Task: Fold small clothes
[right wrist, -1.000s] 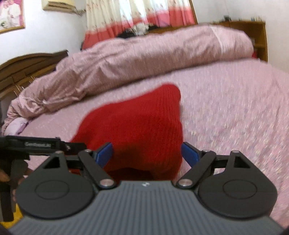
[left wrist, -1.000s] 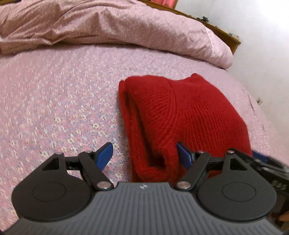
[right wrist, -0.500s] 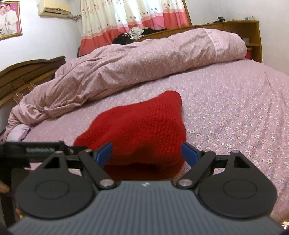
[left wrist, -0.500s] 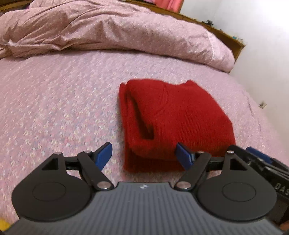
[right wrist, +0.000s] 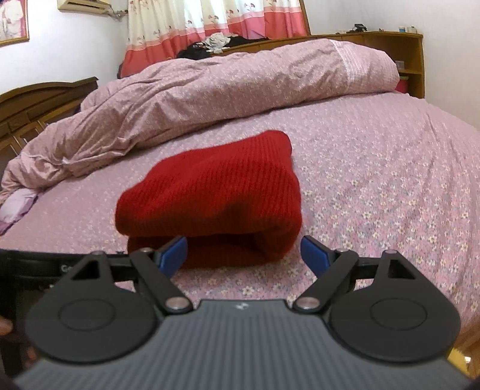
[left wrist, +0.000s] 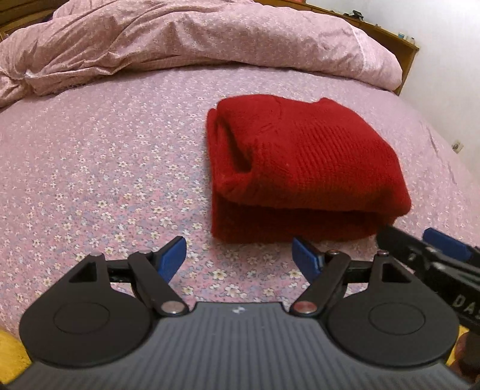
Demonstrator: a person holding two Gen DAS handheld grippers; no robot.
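One folded red sweater [left wrist: 303,168] lies on the bed [left wrist: 105,168].

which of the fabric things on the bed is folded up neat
The red sweater, a tidy knit stack lying flat on the flowered bedsheet. The pink quilt behind it is bunched and rumpled, not folded.

sweater [left wrist: 303,168]: solid deep red, ribbed knit
bed sheet [left wrist: 105,168]: pink-lilac with small white flowers, all around the sweater
duvet [right wrist: 210,99]: dusty pink with tiny pale specks, behind the sweater
curtain [right wrist: 210,21]: cream with red flowers, coral-pink band below, beyond the duvet
headboard [right wrist: 33,105]: dark brown wood
gripper pads [left wrist: 172,255]: blue on black arms
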